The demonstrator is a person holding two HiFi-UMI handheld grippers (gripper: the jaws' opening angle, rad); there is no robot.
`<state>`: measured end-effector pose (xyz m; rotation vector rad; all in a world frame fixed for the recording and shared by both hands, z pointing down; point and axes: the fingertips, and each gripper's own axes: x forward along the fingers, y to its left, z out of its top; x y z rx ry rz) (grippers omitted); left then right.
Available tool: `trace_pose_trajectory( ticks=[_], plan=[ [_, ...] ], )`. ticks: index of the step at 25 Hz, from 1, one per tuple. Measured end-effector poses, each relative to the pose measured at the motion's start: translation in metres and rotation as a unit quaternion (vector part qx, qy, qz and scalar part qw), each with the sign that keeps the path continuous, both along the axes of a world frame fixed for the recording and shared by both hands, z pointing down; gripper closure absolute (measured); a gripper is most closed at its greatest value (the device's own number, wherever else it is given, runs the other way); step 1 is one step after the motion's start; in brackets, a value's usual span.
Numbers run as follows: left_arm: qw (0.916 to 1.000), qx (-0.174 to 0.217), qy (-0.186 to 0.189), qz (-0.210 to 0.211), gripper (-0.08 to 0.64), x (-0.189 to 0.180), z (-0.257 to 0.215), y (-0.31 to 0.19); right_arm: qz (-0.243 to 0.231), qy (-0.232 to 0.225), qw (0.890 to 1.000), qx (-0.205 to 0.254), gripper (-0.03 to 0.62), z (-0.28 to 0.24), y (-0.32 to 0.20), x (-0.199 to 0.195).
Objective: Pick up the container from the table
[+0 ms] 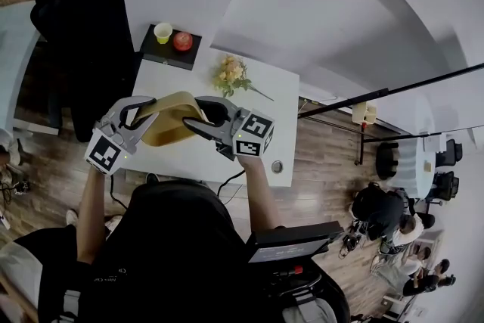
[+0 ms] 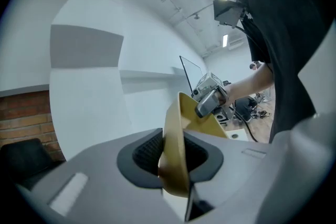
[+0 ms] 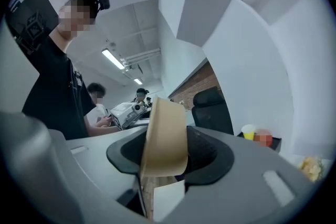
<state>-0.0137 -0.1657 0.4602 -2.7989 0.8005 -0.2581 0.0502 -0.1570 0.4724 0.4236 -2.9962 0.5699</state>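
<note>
A tan, bowl-like container (image 1: 170, 125) hangs just above the white table (image 1: 265, 110), between my two grippers. My left gripper (image 1: 150, 114) grips its left rim, and in the left gripper view the dark pads (image 2: 144, 152) press on the thin tan wall (image 2: 178, 134). My right gripper (image 1: 193, 113) is at the opposite rim. In the right gripper view the container's wall (image 3: 165, 136) stands between the widely spread jaws of that gripper (image 3: 167, 160), and the pads (image 3: 207, 152) do not visibly clamp it. Across the container, the left gripper view shows the right gripper (image 2: 211, 98).
At the table's far end sits a black tray (image 1: 168, 53) with a yellow cup (image 1: 163, 32) and a red apple (image 1: 182, 41). A bunch of flowers (image 1: 231, 74) lies beyond the container. A black chair (image 1: 76, 19) stands at the left. People sit at the lower right (image 1: 386, 212).
</note>
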Motion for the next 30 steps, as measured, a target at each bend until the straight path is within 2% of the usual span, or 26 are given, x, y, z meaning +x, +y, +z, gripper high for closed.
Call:
trace_pose_trajectory(
  ticks=[3, 6, 8, 13, 16, 19, 30],
  plan=[
    [0.9998, 0.007, 0.001, -0.018, 0.499, -0.001, -0.002, -0.002, 0.039, 0.01, 0.999, 0.018, 0.401, 0.002, -0.01, 0.001],
    [0.9985, -0.003, 0.024, -0.049, 0.499, 0.002, -0.001, -0.011, 0.113, 0.038, 0.991, 0.056, 0.456, 0.001, -0.03, 0.006],
    [0.997, 0.005, 0.032, -0.071, 0.5, 0.003, 0.0, -0.025, 0.146, 0.061, 0.984, 0.081, 0.452, 0.0, -0.045, 0.008],
    [0.9908, 0.017, 0.056, -0.122, 0.491, -0.001, -0.007, -0.071, 0.192, 0.1, 0.965, 0.151, 0.451, -0.015, -0.082, 0.005],
    [0.9875, 0.028, 0.072, -0.137, 0.489, -0.003, -0.014, -0.089, 0.214, 0.106, 0.954, 0.181, 0.453, -0.027, -0.098, 0.004],
    [0.9855, 0.032, 0.077, -0.148, 0.489, -0.003, -0.013, -0.098, 0.228, 0.114, 0.948, 0.192, 0.451, -0.029, -0.106, 0.004],
    [0.9845, 0.002, 0.074, -0.159, 0.491, 0.002, 0.01, -0.104, 0.244, 0.116, 0.94, 0.208, 0.449, -0.016, -0.107, 0.008]
  ],
)
